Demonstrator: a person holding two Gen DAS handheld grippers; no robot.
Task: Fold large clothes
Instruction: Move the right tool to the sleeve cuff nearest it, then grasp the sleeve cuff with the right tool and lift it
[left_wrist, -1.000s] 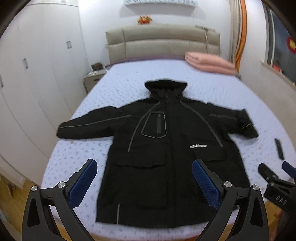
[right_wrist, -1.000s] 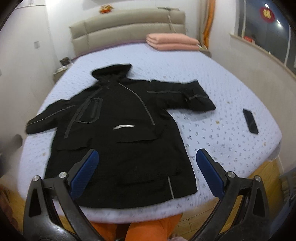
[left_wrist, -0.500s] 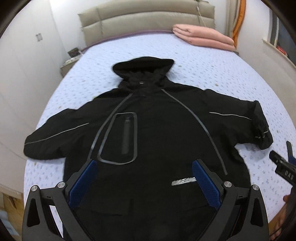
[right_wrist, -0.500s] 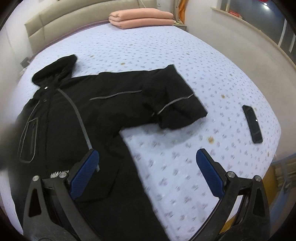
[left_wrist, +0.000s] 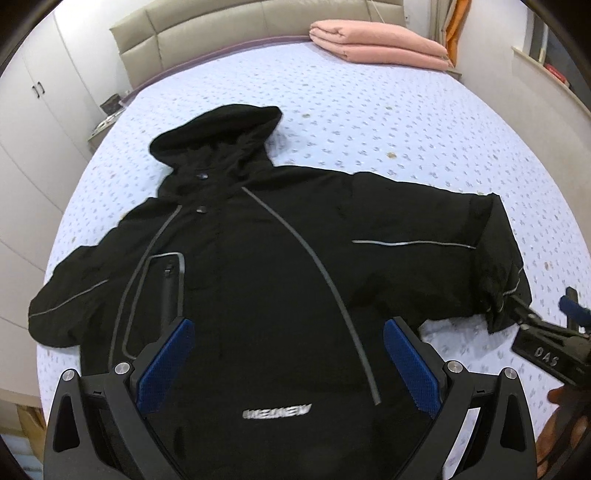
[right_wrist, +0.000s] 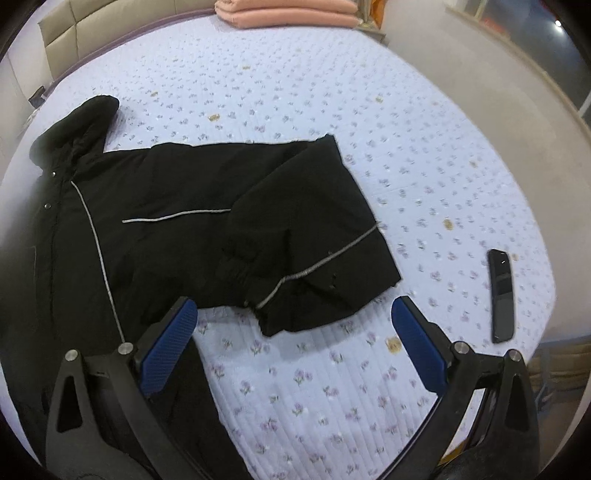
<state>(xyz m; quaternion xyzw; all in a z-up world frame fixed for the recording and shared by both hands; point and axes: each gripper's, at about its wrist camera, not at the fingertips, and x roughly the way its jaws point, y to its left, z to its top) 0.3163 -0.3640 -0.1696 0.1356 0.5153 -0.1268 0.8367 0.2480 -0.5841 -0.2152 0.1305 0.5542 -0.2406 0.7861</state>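
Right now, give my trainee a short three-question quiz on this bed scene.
1. True or false: the right gripper is shut on the jacket's cuff.
2. Which lies beside the headboard? A) phone B) pink blanket C) hood
3. Fill in: the left gripper hovers over the jacket's ____.

Key: 1 false, it is open, short of the cuff; 2 B; 3 front.

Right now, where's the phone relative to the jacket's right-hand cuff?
In the right wrist view the phone lies flat on the bedspread, right of the cuff and apart from it, near the bed's edge.
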